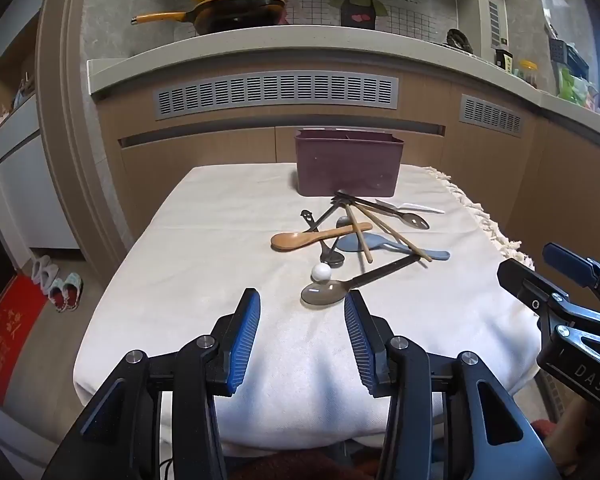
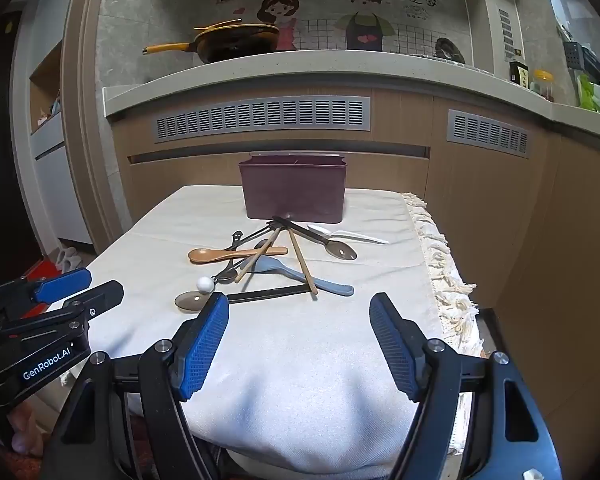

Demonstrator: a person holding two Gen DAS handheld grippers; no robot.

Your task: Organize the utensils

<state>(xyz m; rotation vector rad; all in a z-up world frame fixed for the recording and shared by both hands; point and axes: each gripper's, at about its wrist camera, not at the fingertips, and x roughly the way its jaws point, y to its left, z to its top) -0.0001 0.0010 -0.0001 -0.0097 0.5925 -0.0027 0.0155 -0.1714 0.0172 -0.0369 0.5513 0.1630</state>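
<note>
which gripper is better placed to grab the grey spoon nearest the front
Left. The left gripper is open right in front of the grey spoon bowl; the right gripper is open too, but aimed further right.

Both wrist views low at near table [image 1: 204, 264] edge, facing forward toward kitchen counter [image 1: 284, 44]. Left view offset left, right view offset right. Shared: utensil pile [image 2: 268, 264], purple bin [image 2: 294, 188], cloth.
</note>
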